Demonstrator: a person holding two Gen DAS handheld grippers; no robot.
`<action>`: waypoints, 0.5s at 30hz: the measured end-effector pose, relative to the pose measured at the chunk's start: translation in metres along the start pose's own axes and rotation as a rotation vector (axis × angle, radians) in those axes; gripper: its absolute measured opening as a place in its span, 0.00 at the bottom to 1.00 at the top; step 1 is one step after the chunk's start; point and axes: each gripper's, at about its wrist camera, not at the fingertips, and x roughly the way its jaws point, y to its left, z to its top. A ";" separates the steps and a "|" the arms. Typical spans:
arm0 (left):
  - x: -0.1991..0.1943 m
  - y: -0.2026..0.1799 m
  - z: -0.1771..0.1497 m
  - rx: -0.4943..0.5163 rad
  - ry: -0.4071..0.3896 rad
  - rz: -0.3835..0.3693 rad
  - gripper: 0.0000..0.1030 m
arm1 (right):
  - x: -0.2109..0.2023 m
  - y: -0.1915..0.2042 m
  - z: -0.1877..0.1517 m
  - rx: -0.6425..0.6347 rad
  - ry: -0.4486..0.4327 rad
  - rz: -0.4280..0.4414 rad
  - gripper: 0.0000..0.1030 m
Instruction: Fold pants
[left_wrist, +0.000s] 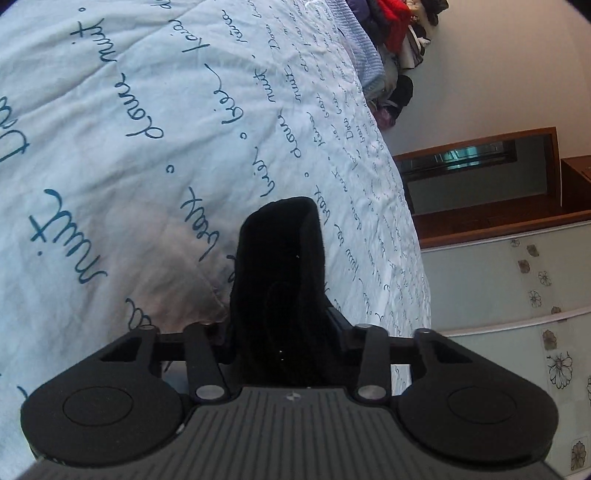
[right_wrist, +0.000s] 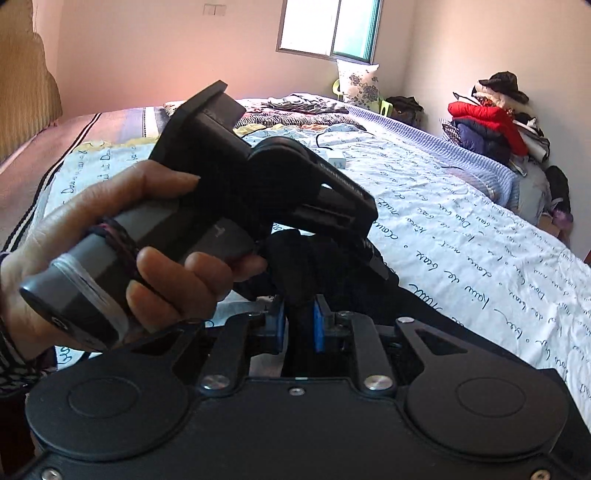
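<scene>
pale cotton bedspread with blue script lies under everything, my flat surface for folding. the black pants hang bunched above it, pinched by both tools so i can lift them. left gripper and right gripper are each clamped on that cloth, close together.

The left gripper's fingertips are buried in the black pants, so their pads cannot be made out. At nine o'clock in the right wrist view, the person's left hand is cut off at the wrist. The pants run out of sight behind the right gripper. Script on the bedspread blurs unreadable toward two o'clock.
</scene>
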 end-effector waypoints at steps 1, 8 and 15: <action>0.000 -0.003 0.000 0.018 -0.013 0.023 0.35 | 0.000 -0.001 -0.001 0.011 0.016 0.010 0.15; -0.002 -0.016 -0.011 0.145 -0.079 0.087 0.22 | -0.028 -0.059 -0.010 0.314 -0.078 0.265 0.25; -0.018 -0.040 -0.033 0.254 -0.155 0.145 0.22 | 0.010 -0.060 -0.011 0.216 0.020 -0.014 0.26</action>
